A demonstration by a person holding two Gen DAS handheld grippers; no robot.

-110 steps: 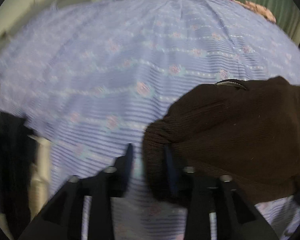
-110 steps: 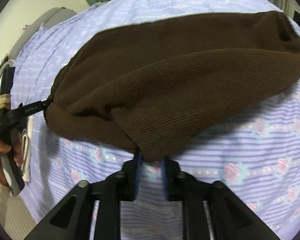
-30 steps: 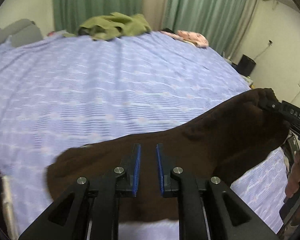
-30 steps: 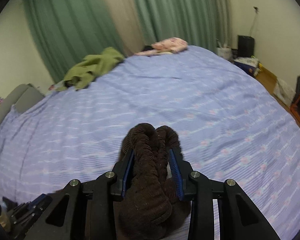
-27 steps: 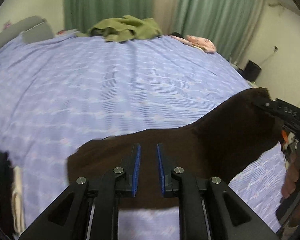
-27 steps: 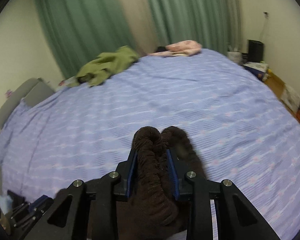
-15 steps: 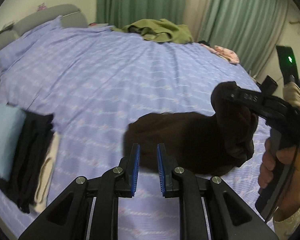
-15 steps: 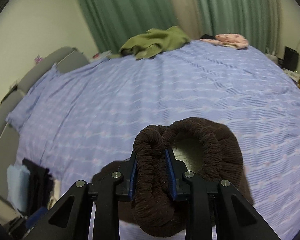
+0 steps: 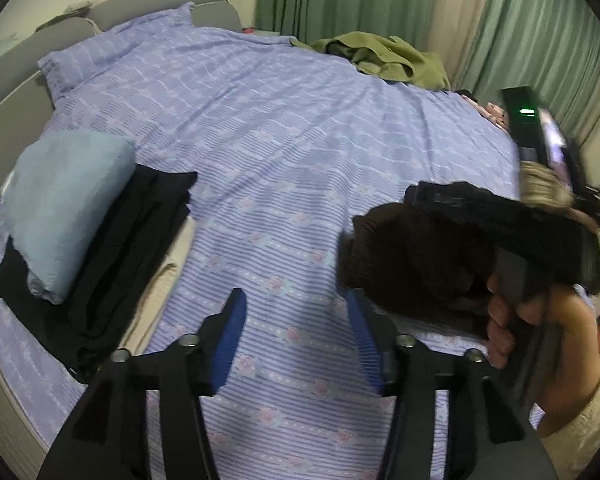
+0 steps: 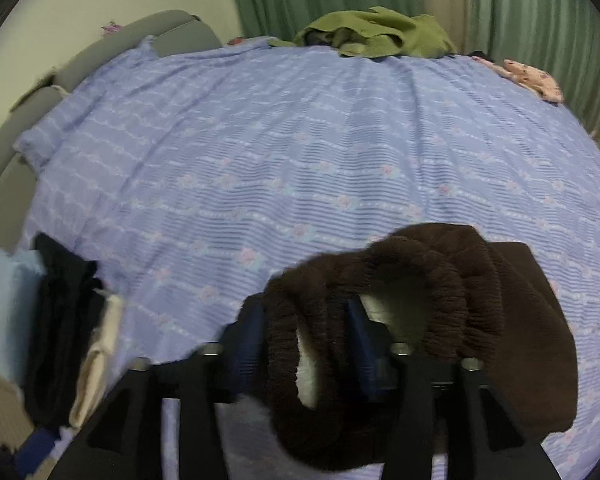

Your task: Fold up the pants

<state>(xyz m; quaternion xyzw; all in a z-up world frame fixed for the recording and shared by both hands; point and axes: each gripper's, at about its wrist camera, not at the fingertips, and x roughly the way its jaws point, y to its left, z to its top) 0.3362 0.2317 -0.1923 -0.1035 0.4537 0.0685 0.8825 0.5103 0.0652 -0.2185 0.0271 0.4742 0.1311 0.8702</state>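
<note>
The brown corduroy pants [image 10: 440,312] are folded into a thick bundle with the elastic waistband bunched up. My right gripper [image 10: 306,332] is shut on the waistband and holds the bundle above the purple bedsheet [image 10: 300,152]. In the left wrist view the pants [image 9: 416,264] hang at the right from the right gripper [image 9: 424,196], held by a hand. My left gripper [image 9: 296,328] is open and empty over the bedsheet [image 9: 280,152], just left of the bundle.
A stack of folded clothes lies at the bed's left edge: a light blue piece [image 9: 64,204] on black ones [image 9: 128,248] and a beige one. The stack also shows in the right wrist view [image 10: 56,320]. Green clothes [image 10: 376,32] and a pink garment [image 10: 532,76] lie at the far side. A grey headboard [image 9: 112,12] and green curtains stand behind.
My left gripper has opened and let go of the pants, swinging left toward the folded stack. The right gripper keeps the bundled pants and has moved left with them.
</note>
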